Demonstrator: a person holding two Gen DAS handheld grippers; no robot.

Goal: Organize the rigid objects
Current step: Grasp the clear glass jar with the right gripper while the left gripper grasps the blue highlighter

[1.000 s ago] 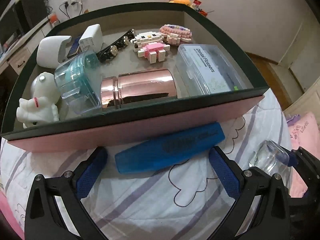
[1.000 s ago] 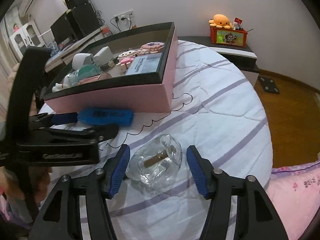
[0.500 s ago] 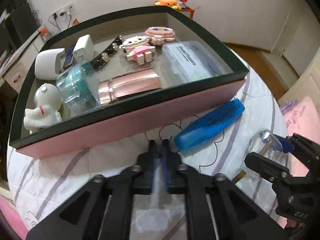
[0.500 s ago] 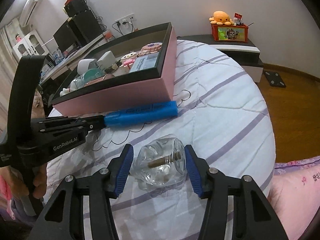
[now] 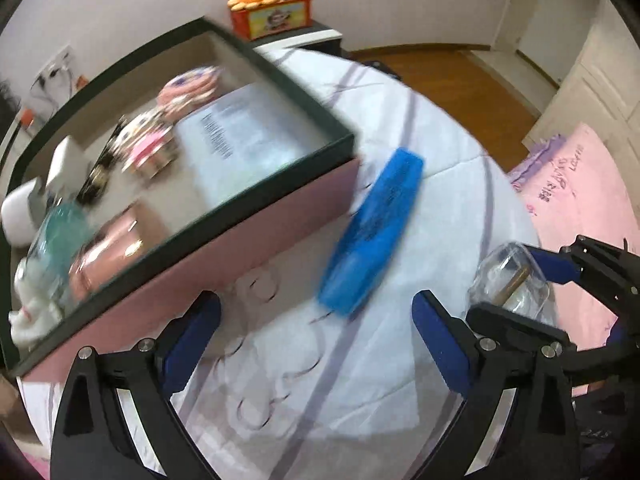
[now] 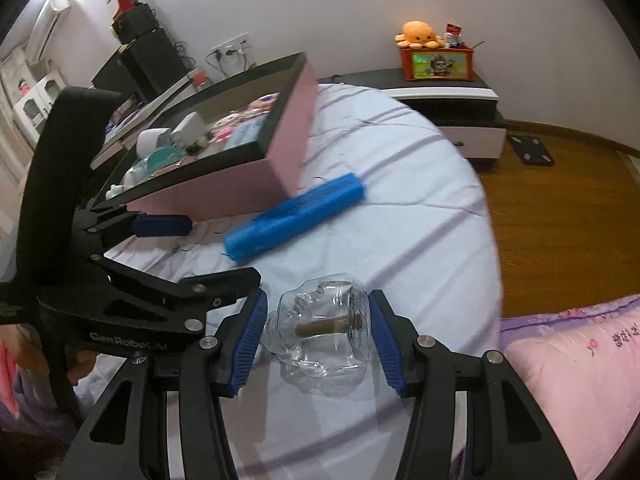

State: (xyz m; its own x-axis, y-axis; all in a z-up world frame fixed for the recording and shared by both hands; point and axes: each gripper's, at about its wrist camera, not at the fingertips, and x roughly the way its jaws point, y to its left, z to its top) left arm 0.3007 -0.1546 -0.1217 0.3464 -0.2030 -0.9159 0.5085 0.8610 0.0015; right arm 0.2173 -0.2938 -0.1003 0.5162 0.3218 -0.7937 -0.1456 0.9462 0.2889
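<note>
Nearby, pink box [image 5: 256, 240] beside blue case [image 5: 372, 232].

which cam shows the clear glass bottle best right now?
Right wrist view: the clear glass bottle sits centred and whole between the right gripper pads, its stopper visible inside. The left wrist view catches it only near the right edge, smaller and partly hidden by the gripper fingers.

Items inside the pink box [image 5: 256, 236] are motion-blurred.
</note>
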